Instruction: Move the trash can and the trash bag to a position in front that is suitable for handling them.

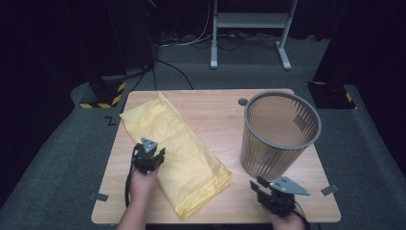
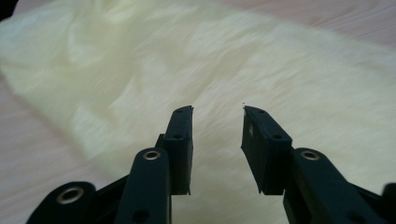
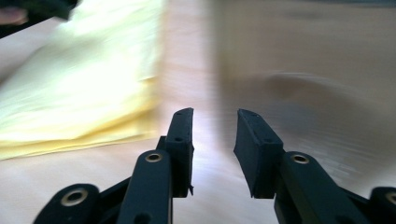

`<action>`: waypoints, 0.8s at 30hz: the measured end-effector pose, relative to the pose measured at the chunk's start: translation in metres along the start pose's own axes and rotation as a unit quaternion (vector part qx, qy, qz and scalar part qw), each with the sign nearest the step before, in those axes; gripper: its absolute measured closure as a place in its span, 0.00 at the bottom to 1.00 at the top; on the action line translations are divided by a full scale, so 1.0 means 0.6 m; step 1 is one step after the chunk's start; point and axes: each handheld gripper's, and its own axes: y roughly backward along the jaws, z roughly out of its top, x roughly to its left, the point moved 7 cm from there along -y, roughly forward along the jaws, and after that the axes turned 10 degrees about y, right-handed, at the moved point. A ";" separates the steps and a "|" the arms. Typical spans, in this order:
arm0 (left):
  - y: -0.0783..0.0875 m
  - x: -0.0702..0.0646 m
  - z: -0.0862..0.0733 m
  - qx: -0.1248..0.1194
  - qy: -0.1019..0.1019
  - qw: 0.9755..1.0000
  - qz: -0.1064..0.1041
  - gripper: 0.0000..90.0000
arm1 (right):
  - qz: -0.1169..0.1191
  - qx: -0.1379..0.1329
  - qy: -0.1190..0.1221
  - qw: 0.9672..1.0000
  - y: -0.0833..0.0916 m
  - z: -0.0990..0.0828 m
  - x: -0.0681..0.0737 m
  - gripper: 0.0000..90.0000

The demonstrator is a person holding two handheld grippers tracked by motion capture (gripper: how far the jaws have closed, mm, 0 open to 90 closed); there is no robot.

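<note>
Nearest us in the high view, two forearms enter from the bottom edge of the worktop (image 1: 215, 115).

Left gripper (image 1: 152, 154): we find it over the near-left part of the folded yellow bag (image 1: 179, 153), jaws spread with nothing between them. In the left gripper view the bag (image 2: 224, 70) lies flat directly ahead and beneath the fingertips (image 2: 183, 122), so this hand is the nearer one, practically on it.

The bag's long axis runs diagonally, from the far-left corner of the worktop toward its near middle.

Right gripper (image 1: 264, 188): near the front-right edge, jaws likewise parted and empty, pointing leftward. In the right gripper view the bag's stacked near end (image 3: 84, 112) sits off to the left, apart from the gripper.

Grey mesh wastebasket (image 1: 280, 134) stands upright just beyond the right gripper, well apart from the bag.

We judge the next move to be a grasp at the bag's edge.
</note>
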 end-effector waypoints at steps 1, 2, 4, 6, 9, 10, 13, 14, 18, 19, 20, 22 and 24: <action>-0.003 0.012 -0.010 0.004 0.006 1.000 0.003 0.71 | 0.000 0.000 0.000 1.000 0.000 0.000 0.000 0.73; -0.006 0.021 -0.021 0.012 0.009 1.000 0.006 0.70 | 0.028 0.012 0.011 0.999 -0.031 0.004 0.042 0.72; -0.012 0.032 -0.040 0.023 0.007 1.000 0.011 0.70 | 0.058 0.033 0.018 0.998 -0.062 0.002 0.087 0.72; -0.016 0.035 -0.054 0.024 0.011 1.000 0.011 0.70 | 0.073 0.043 0.023 0.996 -0.077 -0.002 0.107 0.72; -0.020 0.032 -0.069 0.029 -0.003 1.000 0.011 0.70 | 0.093 0.076 0.048 0.992 -0.118 -0.016 0.153 0.72; -0.019 0.031 -0.070 0.026 -0.002 1.000 0.012 0.70 | 0.093 0.083 0.054 0.991 -0.129 -0.021 0.160 0.74; -0.012 0.028 -0.076 0.027 0.000 1.000 0.007 0.71 | 0.062 0.091 0.076 0.991 -0.156 -0.006 0.149 0.76; -0.008 0.026 -0.079 0.029 -0.003 1.000 0.005 0.71 | 0.043 0.094 0.082 0.991 -0.170 0.000 0.131 0.76; 0.013 -0.007 -0.098 0.034 -0.023 0.999 -0.017 0.71 | -0.013 0.109 0.030 0.993 -0.212 0.020 0.044 0.75; 0.016 -0.018 -0.102 0.031 -0.026 0.999 -0.024 0.71 | -0.020 0.109 0.022 0.994 -0.212 0.024 0.035 0.75; 0.019 -0.030 -0.105 0.031 -0.029 0.999 -0.027 0.72 | -0.022 0.095 0.025 0.995 -0.205 0.031 0.034 0.74; 0.019 -0.056 -0.105 0.036 -0.041 0.998 -0.032 0.72 | -0.012 0.067 0.035 0.997 -0.180 0.042 0.045 0.72; 0.016 -0.086 -0.104 0.044 -0.054 0.997 -0.043 0.71 | 0.018 0.053 0.038 0.998 -0.153 0.042 0.068 0.66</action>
